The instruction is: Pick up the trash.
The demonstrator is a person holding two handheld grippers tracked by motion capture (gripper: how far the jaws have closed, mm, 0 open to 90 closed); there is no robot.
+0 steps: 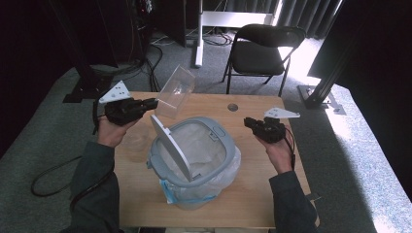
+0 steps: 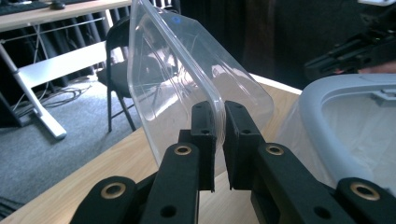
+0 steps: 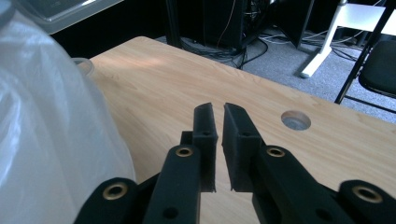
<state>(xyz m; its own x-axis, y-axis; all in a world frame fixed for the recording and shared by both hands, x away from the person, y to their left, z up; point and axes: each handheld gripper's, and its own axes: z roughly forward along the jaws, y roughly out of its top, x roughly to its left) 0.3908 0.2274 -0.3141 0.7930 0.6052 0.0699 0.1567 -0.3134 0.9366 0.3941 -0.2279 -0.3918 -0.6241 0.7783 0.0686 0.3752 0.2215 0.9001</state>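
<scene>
Left hand-held gripper [image 1: 154,102]: far left, held up, jaws pinched together on something thin.
Right hand-held gripper [image 1: 248,121]: right side, jaws almost together, holding nothing.
Arms: both come in from the near edge.

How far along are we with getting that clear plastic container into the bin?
Done: the grey lined trash bin has its swing lid tipped open. In hand: the left gripper pinches the clear plastic container by its rim, held beyond the bin. Left: carry it over the opening and release. The right gripper is shut and holds nothing.
</scene>
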